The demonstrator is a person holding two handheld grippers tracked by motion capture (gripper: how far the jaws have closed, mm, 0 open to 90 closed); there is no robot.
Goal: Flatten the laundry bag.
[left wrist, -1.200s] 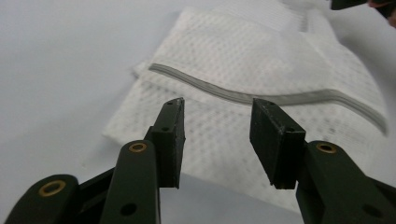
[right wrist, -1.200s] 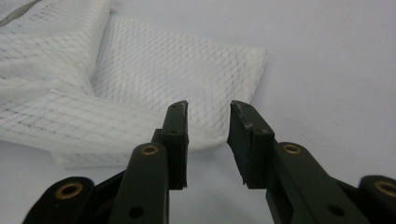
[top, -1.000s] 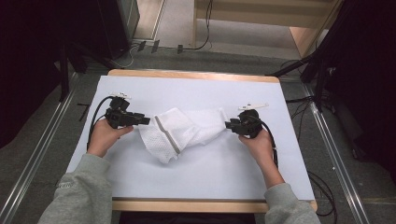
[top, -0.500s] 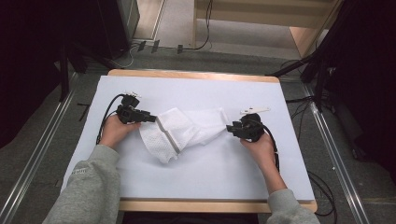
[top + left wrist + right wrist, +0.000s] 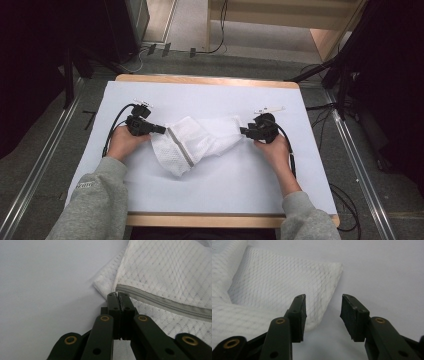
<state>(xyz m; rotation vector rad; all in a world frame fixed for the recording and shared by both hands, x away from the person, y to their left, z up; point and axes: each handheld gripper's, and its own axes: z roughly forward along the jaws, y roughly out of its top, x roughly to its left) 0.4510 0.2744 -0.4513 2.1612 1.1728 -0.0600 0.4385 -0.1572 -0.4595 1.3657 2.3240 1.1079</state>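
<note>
A white mesh laundry bag (image 5: 200,142) with a grey zipper (image 5: 181,147) lies crumpled in the middle of the table. My left gripper (image 5: 161,130) is at the bag's left end. Its jaws have just been closing and now meet, pinching the bag's edge at the zipper's end (image 5: 117,293), with the zipper (image 5: 165,303) running off to the right across the mesh (image 5: 170,272). My right gripper (image 5: 242,131) is at the bag's right end. Its jaws (image 5: 324,307) have just been opening and stand apart over the bag's corner (image 5: 277,285), not pressing on it.
The table has a white cover (image 5: 250,190) and a wooden rim (image 5: 210,80). A small white strip (image 5: 270,109) lies just behind the right gripper. Cables trail from both grippers. Dark stands and a floor with rails surround the table.
The left hand has moved right up to the bag's zipper end and its jaws have come together there. The right gripper's jaws have spread wider at the bag's right corner.
</note>
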